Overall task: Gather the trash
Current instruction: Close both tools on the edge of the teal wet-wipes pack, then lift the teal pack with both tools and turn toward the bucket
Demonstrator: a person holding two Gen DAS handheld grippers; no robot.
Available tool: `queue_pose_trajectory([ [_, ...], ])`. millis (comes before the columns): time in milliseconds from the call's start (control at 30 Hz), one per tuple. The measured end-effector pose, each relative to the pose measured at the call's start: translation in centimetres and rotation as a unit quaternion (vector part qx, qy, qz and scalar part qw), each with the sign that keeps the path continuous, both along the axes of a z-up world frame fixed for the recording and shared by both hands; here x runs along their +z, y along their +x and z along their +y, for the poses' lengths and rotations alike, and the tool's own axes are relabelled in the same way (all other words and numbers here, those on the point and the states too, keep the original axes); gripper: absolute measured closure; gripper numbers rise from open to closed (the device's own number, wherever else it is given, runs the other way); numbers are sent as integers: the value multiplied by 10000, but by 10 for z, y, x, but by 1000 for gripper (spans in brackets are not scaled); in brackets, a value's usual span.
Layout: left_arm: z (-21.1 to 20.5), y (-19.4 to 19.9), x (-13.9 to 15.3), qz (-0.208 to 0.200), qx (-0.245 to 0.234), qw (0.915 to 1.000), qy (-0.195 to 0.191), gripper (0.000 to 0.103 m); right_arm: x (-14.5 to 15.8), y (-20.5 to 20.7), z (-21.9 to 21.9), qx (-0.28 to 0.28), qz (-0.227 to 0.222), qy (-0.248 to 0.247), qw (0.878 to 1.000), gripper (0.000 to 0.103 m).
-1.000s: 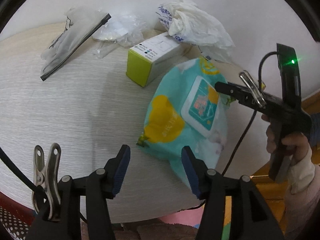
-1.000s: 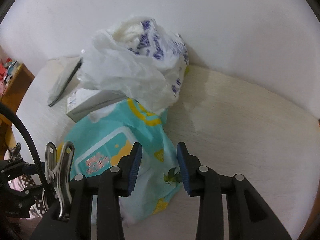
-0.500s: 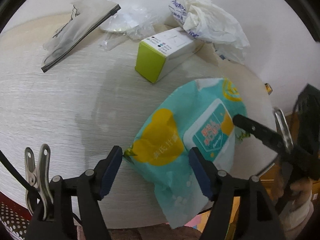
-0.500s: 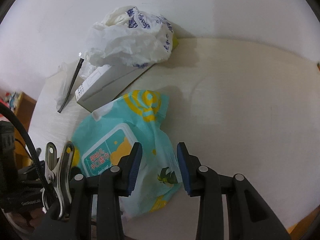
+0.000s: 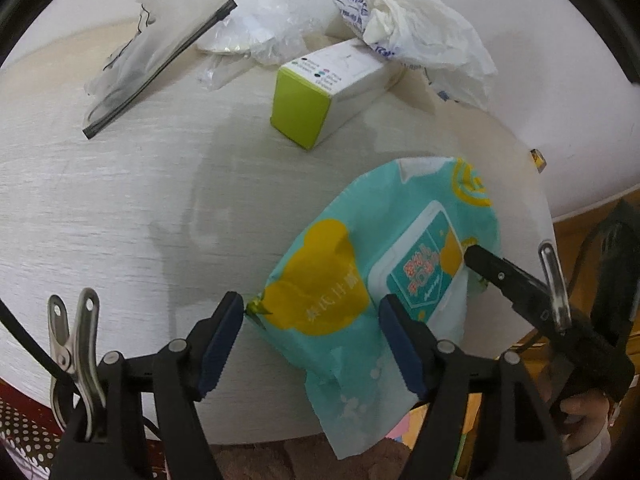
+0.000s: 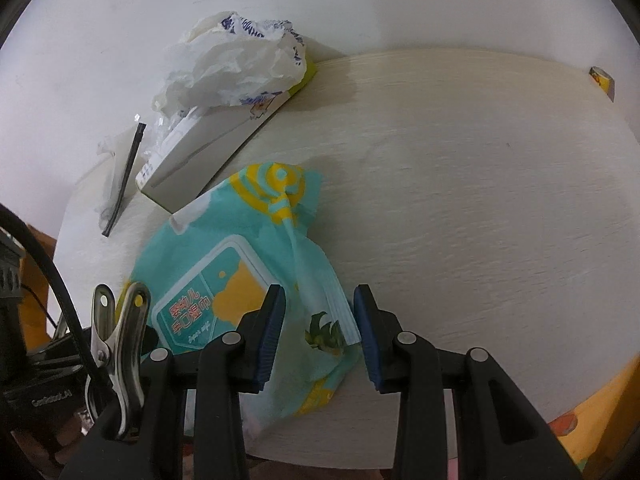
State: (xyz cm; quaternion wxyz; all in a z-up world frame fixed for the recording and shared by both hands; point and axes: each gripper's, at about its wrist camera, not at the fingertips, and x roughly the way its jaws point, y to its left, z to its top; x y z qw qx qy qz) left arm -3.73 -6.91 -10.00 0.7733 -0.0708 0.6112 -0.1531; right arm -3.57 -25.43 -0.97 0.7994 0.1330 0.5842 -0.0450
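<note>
The crumpled teal-and-yellow wet-wipe pack (image 5: pixel 372 280) lies at the near edge of the pale wood-grain worktop (image 5: pixel 120 208), one corner hanging over the rim. A second ago it sat further in, close beside the box; now it is dragged out toward the edge and turned. The right tongs (image 6: pixel 318 330) pinch its gathered side seam, blue pads (image 6: pixel 270 334) close on the crinkled film, clamped just as they were. The left tongs (image 5: pixel 310 342) have just been opening and now stand wide apart, straddling the yellow end of the pack without pressing it. Beyond the pack, clear of it now, rests the white carton with a lime-green end (image 5: pixel 320 96). A crumpled white plastic bag with blue print (image 5: pixel 416 40) lies over its far end. Further left are clear cellophane scraps (image 5: pixel 260 36) and a translucent zip pouch with a black strip (image 5: pixel 152 60).
</note>
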Motion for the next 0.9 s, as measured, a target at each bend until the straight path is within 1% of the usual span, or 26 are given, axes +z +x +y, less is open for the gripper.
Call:
queue_pose_trajectory([
  [200, 4, -4, 1, 67, 42, 10000, -35, 29, -8, 4, -5, -130, 108, 93, 9998, 66],
  [267, 4, -2, -2, 116, 69, 9999, -60, 28, -14, 1, -4, -173, 160, 200, 9995, 66],
  [367, 1, 6, -12, 161, 88, 9998, -12, 27, -17, -1, -2, -165, 173, 124, 9996, 66],
  [467, -1, 8, -17, 121, 87, 9999, 14, 26, -18, -2, -1, -195, 155, 99, 9996, 66],
  [533, -4, 10, -20, 100, 65, 9999, -4, 24, -18, -4, -1, -214, 143, 136, 9996, 66],
  [667, -10, 13, -22, 12, -50, 10000, 36, 24, -19, -6, 0, -177, 100, 207, 9996, 68],
  [767, -10, 15, -23, -23, -59, 10000, 21, 28, -20, -7, 0, -149, 72, 307, 9994, 70],
  [833, -4, 14, -21, -24, -8, 10000, -47, 32, -20, -9, -1, -167, 64, 379, 9991, 71],
  [900, 0, 13, -20, -20, 40, 9999, -92, 35, -20, -11, -3, -200, 68, 467, 9987, 71],
])
